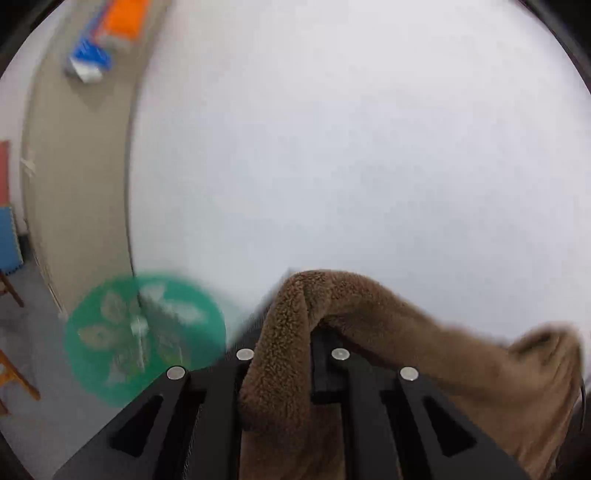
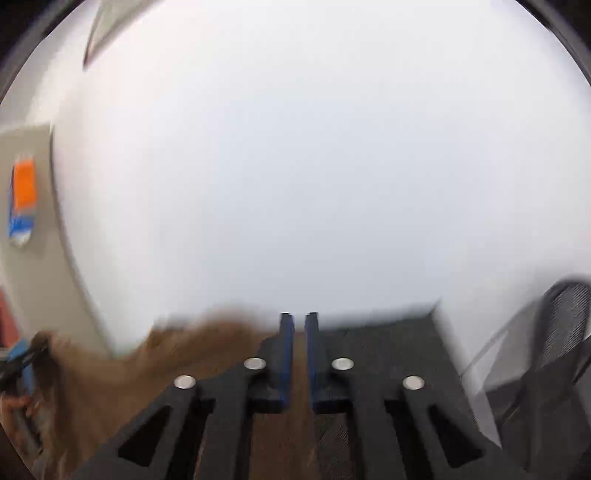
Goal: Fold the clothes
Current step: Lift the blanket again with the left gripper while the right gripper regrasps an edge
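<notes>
Brown fleece filled the bottom of both wrist views. In the left wrist view the fleece garment was bunched thick between the black fingers of the left gripper, which was clamped on it; the cloth humped up over the fingertips and trailed off to the right edge, where it rose again in a blurred peak. The right wrist view showed the same garment far more smeared, running from the left edge toward the right gripper. That gripper's blue-edged fingers stood almost together, with a thin strip of brown cloth pinched in the narrow gap between them, so it was closed on the garment as well.

Only the left view held a round green disc with a pale leaf-like pattern, low on the left, along with wooden legs of some furniture on a grey floor. Only the right view held a dark textured surface under the fingers, a black mesh chair back at the right edge, and, at the far left, a blurred hand beside something blue, which I could not identify.

Both views shared a plain white wall and a beige panel carrying an orange and blue box, seen at top left from the left wrist and at mid-left from the right. Any lettering on it was too blurred to read, and no other writing showed.
</notes>
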The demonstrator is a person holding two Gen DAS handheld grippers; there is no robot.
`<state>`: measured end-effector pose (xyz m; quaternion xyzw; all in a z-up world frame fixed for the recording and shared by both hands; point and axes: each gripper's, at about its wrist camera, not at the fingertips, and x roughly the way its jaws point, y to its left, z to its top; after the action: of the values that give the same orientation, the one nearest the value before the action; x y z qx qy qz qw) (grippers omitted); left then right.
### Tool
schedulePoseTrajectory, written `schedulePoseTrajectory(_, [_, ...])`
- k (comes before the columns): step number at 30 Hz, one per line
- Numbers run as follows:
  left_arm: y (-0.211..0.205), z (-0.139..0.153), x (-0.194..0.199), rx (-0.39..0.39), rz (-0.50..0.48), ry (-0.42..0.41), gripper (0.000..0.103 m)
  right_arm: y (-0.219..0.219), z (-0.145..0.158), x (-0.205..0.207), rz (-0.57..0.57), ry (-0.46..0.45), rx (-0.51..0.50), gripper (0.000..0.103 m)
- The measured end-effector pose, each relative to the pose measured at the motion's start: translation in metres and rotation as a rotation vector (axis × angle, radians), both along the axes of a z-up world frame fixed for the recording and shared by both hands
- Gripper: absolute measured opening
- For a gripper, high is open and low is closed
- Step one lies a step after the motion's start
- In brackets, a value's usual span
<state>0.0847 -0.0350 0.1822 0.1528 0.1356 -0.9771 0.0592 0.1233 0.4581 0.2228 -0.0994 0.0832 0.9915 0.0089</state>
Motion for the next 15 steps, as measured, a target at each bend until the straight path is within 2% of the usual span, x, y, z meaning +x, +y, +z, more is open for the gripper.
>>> schedulePoseTrajectory(1, [0.002, 0.009, 0.005, 0.002, -0.01, 0.021, 0.012, 0.003, 0.015, 0.016, -0.026, 0.062, 0.003, 0.005])
schedulePoseTrajectory(4, [0.011, 0.025, 0.014, -0.001, -0.049, 0.041, 0.012, 0.006, 0.03, 0.036, 0.052, 0.095, -0.018, 0.006])
schedulePoseTrajectory(6, [0.017, 0.022, 0.012, -0.016, -0.064, 0.017, 0.012, 0.004, 0.031, 0.041, 0.091, 0.076, -0.021, 0.021])
schedulePoseTrajectory(8, [0.022, 0.017, 0.011, -0.039, -0.071, -0.006, 0.012, -0.005, 0.014, 0.034, 0.112, -0.001, -0.007, 0.103])
schedulePoseTrajectory(11, [0.026, 0.006, 0.014, -0.06, -0.075, -0.029, 0.012, -0.021, -0.018, 0.024, 0.168, -0.08, -0.01, 0.103])
schedulePoseTrajectory(15, [0.022, 0.0, 0.019, -0.06, -0.075, -0.04, 0.012, -0.045, -0.052, -0.002, 0.237, -0.222, 0.055, 0.103])
